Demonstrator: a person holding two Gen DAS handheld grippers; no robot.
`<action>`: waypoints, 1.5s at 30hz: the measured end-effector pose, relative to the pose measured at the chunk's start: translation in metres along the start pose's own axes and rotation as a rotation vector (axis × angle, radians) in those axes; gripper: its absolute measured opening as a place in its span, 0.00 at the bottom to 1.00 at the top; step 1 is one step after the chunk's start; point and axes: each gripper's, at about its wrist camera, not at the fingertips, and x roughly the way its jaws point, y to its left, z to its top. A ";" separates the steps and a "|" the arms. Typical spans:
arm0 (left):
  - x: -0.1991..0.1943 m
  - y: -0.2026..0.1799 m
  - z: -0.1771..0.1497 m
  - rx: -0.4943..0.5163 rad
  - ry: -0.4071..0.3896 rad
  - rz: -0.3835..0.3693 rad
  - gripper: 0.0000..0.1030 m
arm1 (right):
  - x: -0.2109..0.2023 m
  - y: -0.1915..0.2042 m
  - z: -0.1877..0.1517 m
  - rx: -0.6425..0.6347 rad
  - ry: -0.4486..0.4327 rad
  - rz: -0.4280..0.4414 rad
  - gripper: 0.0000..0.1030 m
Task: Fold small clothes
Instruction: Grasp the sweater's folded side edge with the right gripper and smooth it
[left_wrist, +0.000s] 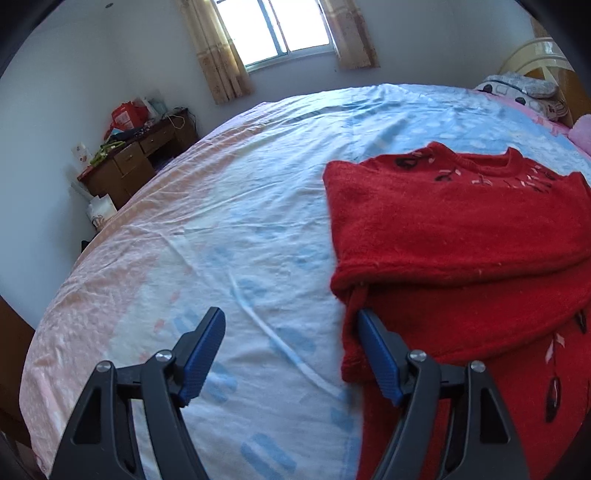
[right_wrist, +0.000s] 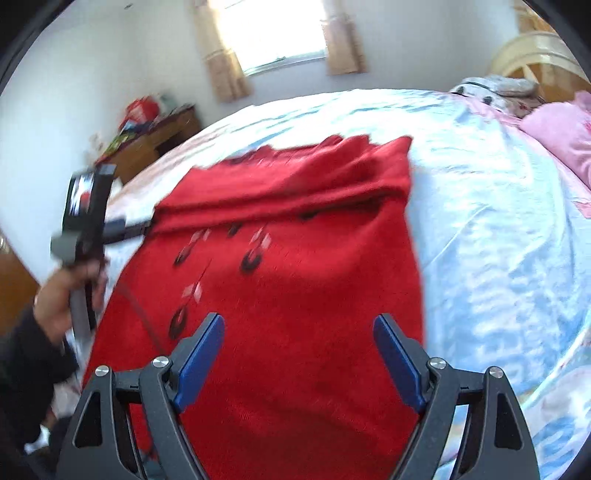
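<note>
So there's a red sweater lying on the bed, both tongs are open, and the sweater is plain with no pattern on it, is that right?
Not quite. The red sweater does lie on the bed, and both the left tongs and right tongs are open. But the sweater is not plain: the right wrist view shows dark and pale motifs across its front, and the left wrist view shows more near the neckline.

A bright window (left_wrist: 271, 31) with beige curtains (left_wrist: 216, 51) is in the pale wall (left_wrist: 92, 74). A brown wooden desk (left_wrist: 138, 158) stands left of the bed (left_wrist: 221, 221), which has a light blue and pink sheet.
</note>
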 end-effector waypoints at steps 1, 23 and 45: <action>0.000 -0.002 0.001 0.005 -0.005 0.013 0.79 | 0.001 -0.005 0.011 0.014 -0.008 -0.009 0.73; 0.018 0.016 -0.010 -0.091 -0.011 0.030 0.98 | 0.112 -0.039 0.123 0.036 0.013 -0.188 0.14; 0.017 0.011 -0.010 -0.080 -0.019 0.069 1.00 | 0.055 -0.032 0.116 -0.003 -0.138 -0.261 0.34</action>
